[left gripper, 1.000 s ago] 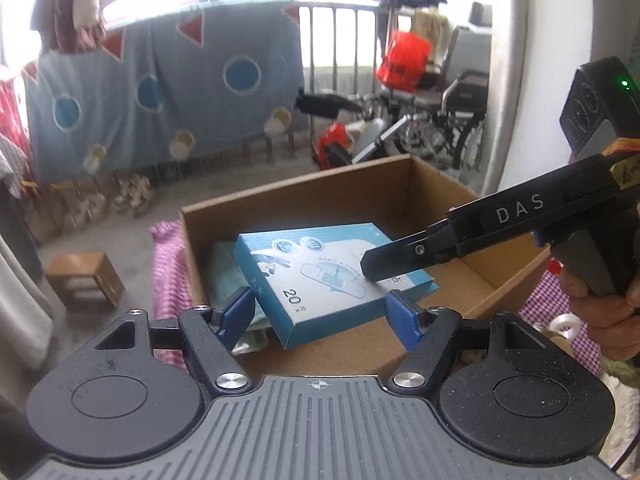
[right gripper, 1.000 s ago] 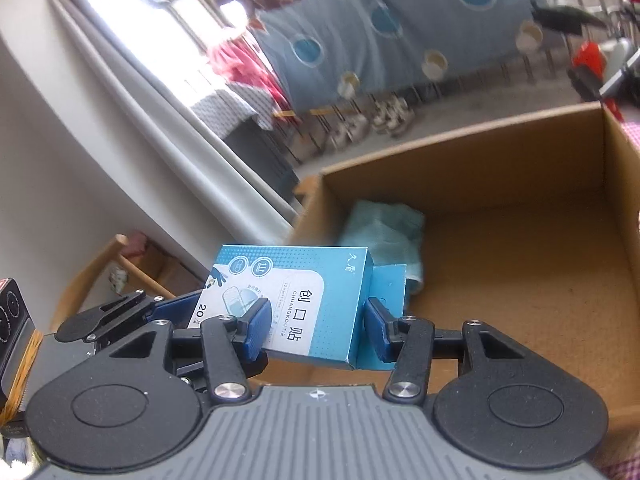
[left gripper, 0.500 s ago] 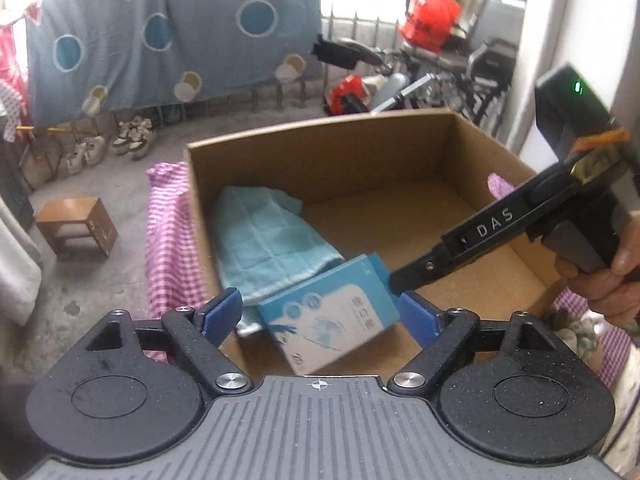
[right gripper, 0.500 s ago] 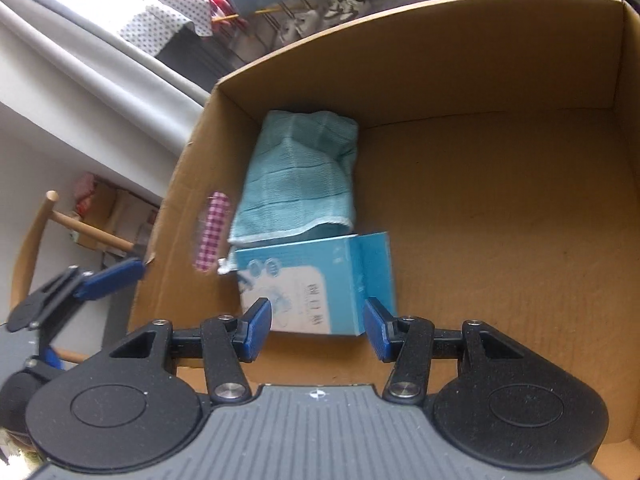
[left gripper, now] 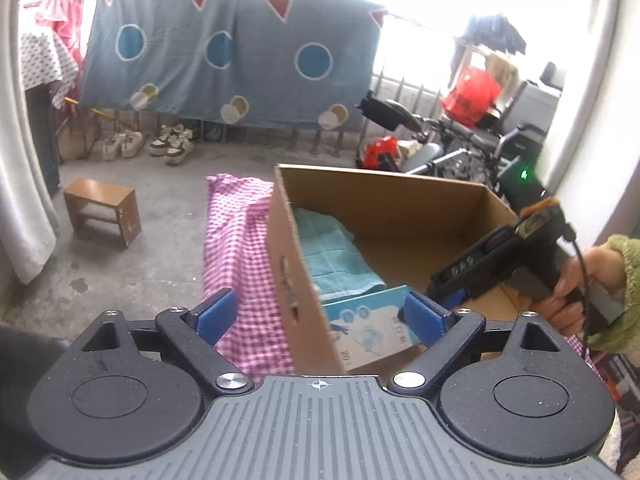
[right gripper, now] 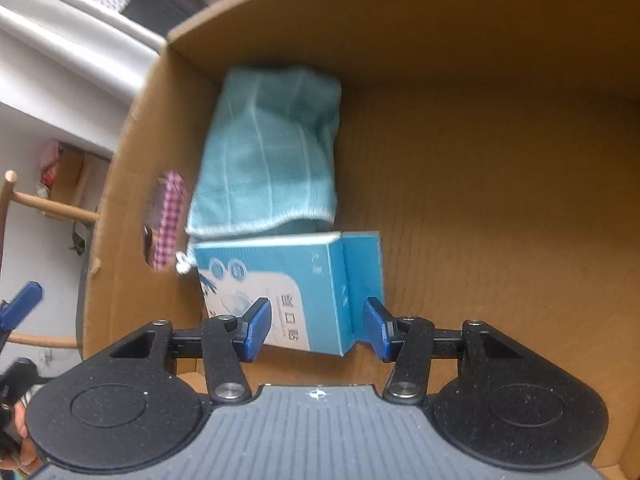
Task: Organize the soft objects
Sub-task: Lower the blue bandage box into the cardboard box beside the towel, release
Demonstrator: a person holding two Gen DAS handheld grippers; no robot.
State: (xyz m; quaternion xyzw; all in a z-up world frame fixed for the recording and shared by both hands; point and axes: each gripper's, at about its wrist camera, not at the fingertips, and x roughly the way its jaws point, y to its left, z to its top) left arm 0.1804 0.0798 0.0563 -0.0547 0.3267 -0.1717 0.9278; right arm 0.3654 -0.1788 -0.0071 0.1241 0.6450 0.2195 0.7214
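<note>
Low centre of the right view, right tool (right gripper: 316,328) half-open, pads clamping blue carton (right gripper: 280,292) inside cardboard box (right gripper: 480,200); left tool (left gripper: 320,316) just opened wide, gripping nothing, straddling box wall.

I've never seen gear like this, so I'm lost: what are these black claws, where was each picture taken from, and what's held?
A person holds a two-finger gripper in each hand; a camera on each looks along its fingers. One picture comes from the left gripper, whose jaws have just been opening, with nothing gripped. The other comes from the right gripper, clamped on a blue box inside a cardboard carton, next to a folded teal towel. Pink checked cloth lies beside the carton.
</note>
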